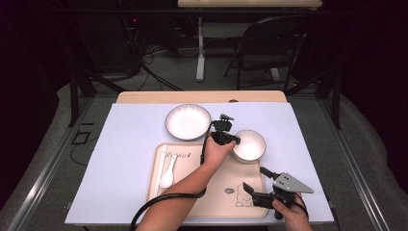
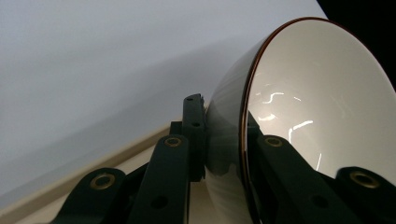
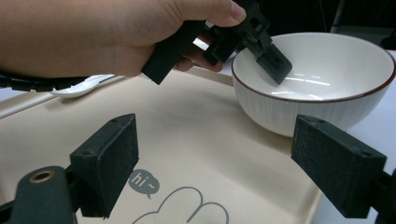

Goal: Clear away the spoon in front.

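A white bowl (image 1: 251, 145) with a thin brown rim is at the far right corner of the beige tray (image 1: 202, 195), partly over the tray's edge. My left gripper (image 1: 234, 140) is shut on the bowl's near-left rim, one jaw inside and one outside. The left gripper view shows the bowl (image 2: 317, 107) tilted in my left gripper (image 2: 224, 122). My right gripper (image 1: 255, 178) hovers open over the tray's front right with nothing between its pads. In the right gripper view, the bowl (image 3: 327, 107) and the left gripper (image 3: 268, 56) lie beyond my right gripper (image 3: 224, 163); whether the bowl rests on anything I cannot tell.
A white spoon (image 1: 168, 174) lies at the left side of the tray, and the spoon (image 3: 79, 88) shows behind the hand. A round white plate (image 1: 188, 121) sits beyond the tray on the pale sheet (image 1: 130, 144). A folding chair (image 1: 262, 43) stands behind the table.
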Demonstrator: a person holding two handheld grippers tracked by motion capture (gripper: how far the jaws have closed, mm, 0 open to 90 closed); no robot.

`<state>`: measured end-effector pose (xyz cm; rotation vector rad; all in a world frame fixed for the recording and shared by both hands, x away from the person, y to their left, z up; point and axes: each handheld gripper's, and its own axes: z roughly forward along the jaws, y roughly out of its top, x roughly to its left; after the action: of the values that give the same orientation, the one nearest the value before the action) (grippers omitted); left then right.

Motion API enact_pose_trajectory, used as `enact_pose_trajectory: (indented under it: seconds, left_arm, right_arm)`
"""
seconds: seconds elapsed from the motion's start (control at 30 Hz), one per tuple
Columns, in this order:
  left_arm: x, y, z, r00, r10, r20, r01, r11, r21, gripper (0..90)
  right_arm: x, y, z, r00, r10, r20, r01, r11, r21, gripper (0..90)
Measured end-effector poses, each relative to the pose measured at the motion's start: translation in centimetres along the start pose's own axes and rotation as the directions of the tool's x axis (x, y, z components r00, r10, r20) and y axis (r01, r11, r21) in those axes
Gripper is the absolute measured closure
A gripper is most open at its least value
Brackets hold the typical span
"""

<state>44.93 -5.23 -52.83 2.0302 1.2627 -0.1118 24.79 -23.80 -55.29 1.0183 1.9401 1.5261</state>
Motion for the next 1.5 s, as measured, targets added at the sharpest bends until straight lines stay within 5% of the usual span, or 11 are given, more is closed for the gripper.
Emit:
enact_pose_trajectory:
  seconds: [0.17, 0.47, 0.77, 1.5]
  left_arm:
    - [0.6, -0.2, 0.4, 0.9990, -0.040, 0.018, 0.040, 0.9992, 0.010, 80.0]
    - [0.4, -0.1, 0.6, 0.9994, -0.032, 0.013, 0.032, 0.9995, 0.005, 77.2]
    - [1.1, -0.3, 0.2, 0.9972, -0.053, 0.052, 0.057, 0.9957, -0.072, 54.5]
    - [0.3, 0.2, -1.7, 0.9995, 0.032, 0.008, -0.030, 0.9913, -0.128, 41.1]
  right_arm:
    - [0.1, 0.0, 0.0, 1.0000, -0.008, 0.000, 0.008, 1.000, -0.001, 14.3]
    - [0.0, 0.0, 0.0, 1.0000, -0.008, -0.001, 0.008, 1.000, 0.000, 14.3]
    - [0.0, 0.0, 0.1, 1.0000, -0.006, -0.002, 0.006, 1.000, 0.000, 14.3]
    - [0.0, 0.0, 0.2, 1.0000, -0.006, -0.001, 0.006, 1.000, 0.002, 14.3]
